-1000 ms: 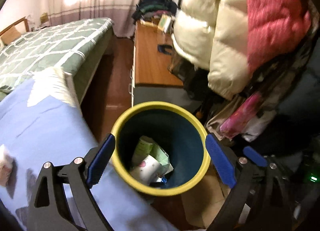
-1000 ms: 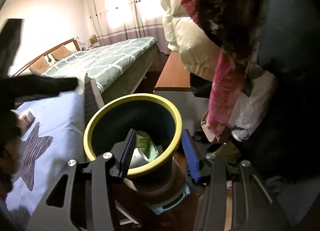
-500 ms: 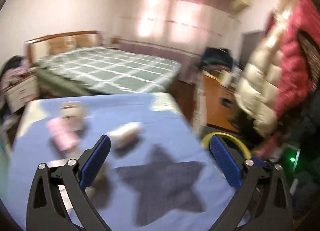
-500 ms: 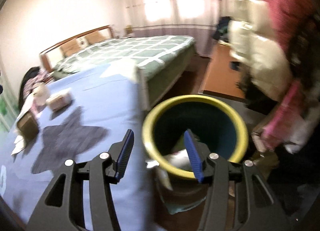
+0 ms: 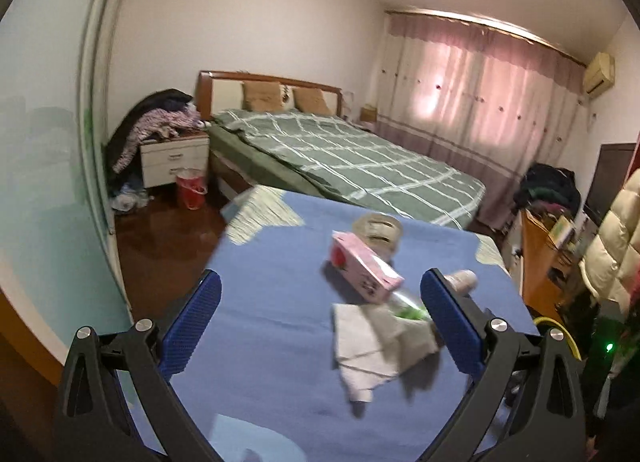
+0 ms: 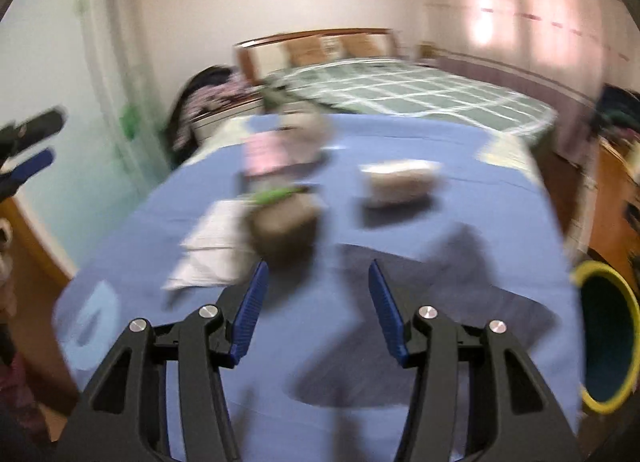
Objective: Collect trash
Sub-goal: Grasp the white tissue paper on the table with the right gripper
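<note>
- Left tongs [image 5: 320, 322] gape wide, empty; right tongs [image 6: 316, 310] part-open, empty, over the blue tabletop [image 5: 260, 322].
- Ahead lies trash: crumpled paper [image 5: 368, 346], pink carton [image 5: 364, 272].
- Risk, I judge: loose paper slipping the pads, or the carton knocked aside.
- Bin [image 6: 608, 342] sits right.

Green checked bed [image 5: 360, 157], pink curtains [image 5: 480, 93], white nightstand [image 5: 174, 159], cream puffer jacket [image 5: 616, 246].

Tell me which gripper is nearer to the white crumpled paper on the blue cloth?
Left. The left gripper hangs open right over the white crumpled paper, which lies between its fingers in view. The right gripper is open further back, the paper ahead to its left.
</note>
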{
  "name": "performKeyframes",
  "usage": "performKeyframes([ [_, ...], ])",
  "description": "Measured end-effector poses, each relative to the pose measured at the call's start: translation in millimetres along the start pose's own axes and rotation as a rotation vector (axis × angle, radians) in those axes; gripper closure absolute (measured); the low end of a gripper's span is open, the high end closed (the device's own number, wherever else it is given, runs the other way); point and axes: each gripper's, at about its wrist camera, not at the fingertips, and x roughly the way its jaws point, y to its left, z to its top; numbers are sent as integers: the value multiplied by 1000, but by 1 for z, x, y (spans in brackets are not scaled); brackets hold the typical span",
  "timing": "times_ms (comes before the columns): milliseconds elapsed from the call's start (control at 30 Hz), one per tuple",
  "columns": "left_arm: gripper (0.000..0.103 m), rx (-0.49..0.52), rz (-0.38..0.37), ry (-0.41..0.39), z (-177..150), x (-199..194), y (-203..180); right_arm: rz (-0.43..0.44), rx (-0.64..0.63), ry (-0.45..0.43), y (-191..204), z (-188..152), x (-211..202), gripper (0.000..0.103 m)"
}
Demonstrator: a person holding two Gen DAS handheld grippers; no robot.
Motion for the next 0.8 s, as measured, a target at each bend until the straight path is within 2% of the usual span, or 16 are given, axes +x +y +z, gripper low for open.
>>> performKeyframes([
  [100, 5, -16, 26, -24, 1, -6, 17, 81, -74, 45, 43, 12, 24, 53],
  [233, 5, -36, 30, -17, -2, -6, 30, 110, -146, 107, 81, 22, 58, 53],
  [333, 5, -48, 26, -3, -4, -3, 38, 87, -178, 154, 94, 26, 79, 52],
  [433, 5, -60, 20, 7, -7, 1, 43, 50, -204, 204, 102, 27, 100, 47],
  [600, 5, -68, 17, 21, -11, 6, 47, 25, -210, 255, 106, 28, 124, 43],
  [667, 5, -73, 17, 20, -12, 8, 47, 19, -212, 248, 107, 26, 129, 41],
  [733, 5, -76, 20, 21, -12, 9, 48, 19, -204, 249, 107, 26, 130, 45],
  [800, 5, -79, 25, 23, -12, 9, 49, 19, -209, 243, 108, 27, 130, 60],
])
